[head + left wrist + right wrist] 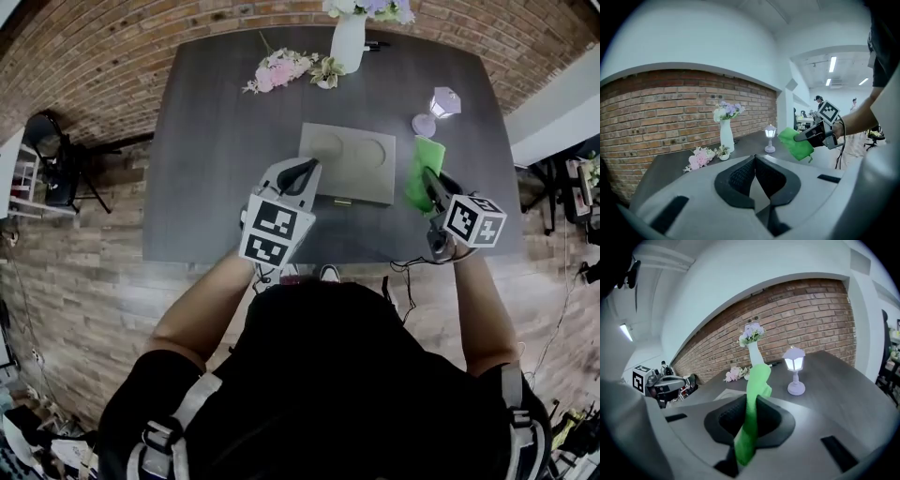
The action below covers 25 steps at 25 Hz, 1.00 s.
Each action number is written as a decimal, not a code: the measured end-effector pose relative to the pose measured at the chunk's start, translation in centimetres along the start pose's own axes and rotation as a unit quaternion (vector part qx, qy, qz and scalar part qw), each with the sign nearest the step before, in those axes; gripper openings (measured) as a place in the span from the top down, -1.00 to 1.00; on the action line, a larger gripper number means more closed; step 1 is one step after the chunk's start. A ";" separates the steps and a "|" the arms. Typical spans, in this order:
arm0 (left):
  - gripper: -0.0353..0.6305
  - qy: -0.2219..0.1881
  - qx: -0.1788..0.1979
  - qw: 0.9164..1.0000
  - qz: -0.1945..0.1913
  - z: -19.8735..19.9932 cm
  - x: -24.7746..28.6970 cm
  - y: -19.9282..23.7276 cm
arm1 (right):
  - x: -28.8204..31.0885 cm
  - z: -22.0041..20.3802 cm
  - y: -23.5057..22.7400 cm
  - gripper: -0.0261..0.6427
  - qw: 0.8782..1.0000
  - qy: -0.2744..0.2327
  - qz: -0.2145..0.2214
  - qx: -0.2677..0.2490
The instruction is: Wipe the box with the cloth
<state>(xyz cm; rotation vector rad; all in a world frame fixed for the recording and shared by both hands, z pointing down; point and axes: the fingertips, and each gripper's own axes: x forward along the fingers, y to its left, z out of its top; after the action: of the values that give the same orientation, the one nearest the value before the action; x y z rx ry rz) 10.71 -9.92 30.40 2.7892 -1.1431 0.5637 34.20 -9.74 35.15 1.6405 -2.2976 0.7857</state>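
Note:
A flat grey-green box (352, 161) with two round dents in its lid lies in the middle of the dark table (216, 141). My right gripper (428, 178) hangs beside the box's right edge, shut on a bright green cloth (424, 167). In the right gripper view the cloth (753, 399) stands up between the jaws of the right gripper (751, 404). My left gripper (306, 170) hovers at the box's front left corner. Its jaws meet with nothing in them in the left gripper view (754, 159), where the cloth (797, 143) shows at the right.
A white vase (348, 39) with flowers stands at the table's far edge, with a pink flower bunch (281, 68) lying to its left. A small lilac lantern lamp (437, 109) sits behind the cloth. A brick floor surrounds the table, and a black chair (52, 155) stands at the left.

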 end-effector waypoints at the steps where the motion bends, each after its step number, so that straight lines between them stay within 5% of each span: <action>1: 0.87 -0.003 -0.003 1.000 -0.003 0.3 -0.1 0.0 | -0.2 0.5 0.4 0.81 1.000 -0.007 0.001 -0.006; 14: 0.87 -0.071 -0.003 0.997 -0.019 6.8 -0.9 0.0 | -1.7 6.1 5.9 0.81 0.994 -0.083 0.028 -0.065; 25: 0.87 -0.084 -0.016 0.996 -0.017 7.7 -2.0 0.7 | -2.5 8.2 7.7 0.81 0.989 -0.118 0.015 -0.091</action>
<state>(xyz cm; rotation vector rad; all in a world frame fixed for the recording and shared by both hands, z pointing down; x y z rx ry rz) 11.27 -10.66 22.50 2.8670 -1.1208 0.3083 29.08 -10.19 24.86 1.6982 -2.4703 0.3905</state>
